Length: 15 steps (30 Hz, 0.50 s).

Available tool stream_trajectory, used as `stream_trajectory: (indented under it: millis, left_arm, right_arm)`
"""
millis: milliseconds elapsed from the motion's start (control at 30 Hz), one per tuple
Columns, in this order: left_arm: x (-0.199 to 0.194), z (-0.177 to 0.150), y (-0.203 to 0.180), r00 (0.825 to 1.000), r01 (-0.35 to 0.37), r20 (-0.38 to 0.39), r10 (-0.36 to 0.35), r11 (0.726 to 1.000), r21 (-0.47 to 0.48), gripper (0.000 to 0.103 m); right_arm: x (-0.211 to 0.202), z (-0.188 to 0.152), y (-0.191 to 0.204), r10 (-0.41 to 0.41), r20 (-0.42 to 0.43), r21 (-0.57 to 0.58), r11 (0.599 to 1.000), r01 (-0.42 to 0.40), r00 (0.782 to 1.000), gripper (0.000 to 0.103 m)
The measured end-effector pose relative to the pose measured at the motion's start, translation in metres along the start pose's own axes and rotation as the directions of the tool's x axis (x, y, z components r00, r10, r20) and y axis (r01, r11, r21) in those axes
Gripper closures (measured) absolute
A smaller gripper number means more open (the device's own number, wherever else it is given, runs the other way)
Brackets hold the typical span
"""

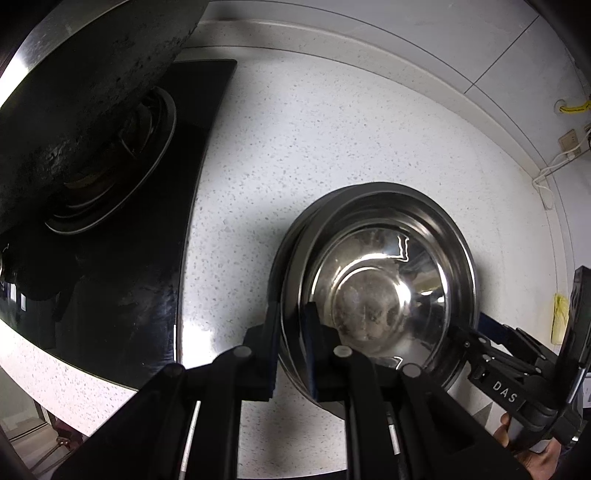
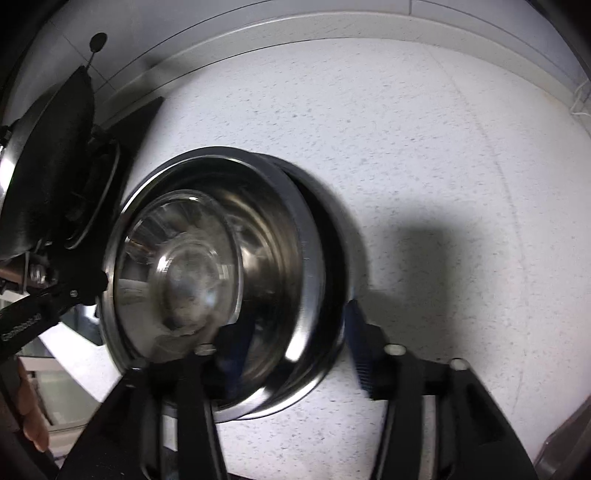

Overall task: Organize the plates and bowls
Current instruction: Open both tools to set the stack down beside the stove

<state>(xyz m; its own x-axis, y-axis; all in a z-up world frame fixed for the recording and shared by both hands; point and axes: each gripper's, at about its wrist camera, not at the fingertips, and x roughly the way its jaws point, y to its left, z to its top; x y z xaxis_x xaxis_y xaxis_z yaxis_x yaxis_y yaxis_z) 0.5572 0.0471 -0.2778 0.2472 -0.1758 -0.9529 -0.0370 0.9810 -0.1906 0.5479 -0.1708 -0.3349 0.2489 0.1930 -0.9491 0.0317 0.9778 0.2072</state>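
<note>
Speckled white countertop (image 1: pixel 332 147); black stove (image 1: pixel 184 229) beside; tiled wall (image 1: pixel 406 33) behind.

Silver steel bowls (image 1: pixel 384 280) on white grey-speckled counter (image 1: pixel 332 140), black stove (image 1: pixel 110 258).

Light was bright and cool on the white desk (image 1: pixel 332 147). Glare flashed inside the steel bowl (image 1: pixel 384 288). The right wrist view was motion-blurred, with a hard shadow; fisheye edges bent and darkened.
</note>
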Motion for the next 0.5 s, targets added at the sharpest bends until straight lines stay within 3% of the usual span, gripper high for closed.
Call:
stream_trajectory:
  millis: [300,400,500]
  left_arm:
    - [-0.005,0.005,0.001,0.999,-0.017,0.040,0.017,1.000,0.002,0.091]
    - [-0.012,0.003,0.002,0.997,-0.036,0.062,0.037,0.999,-0.014,0.079]
    - [-0.024,-0.003,0.000,0.991,-0.066,0.112,0.069,0.997,-0.031,0.078]
  right_arm:
    - [-0.013,-0.005,-0.017,-0.037,0.029,0.047,0.998,0.036,0.999,0.051]
    - [-0.021,-0.007,-0.022,-0.028,0.051,0.052,0.998,0.025,0.998,0.047]
    - [-0.033,-0.011,-0.026,-0.022,0.087,0.051,0.999,0.017,0.996,0.047]
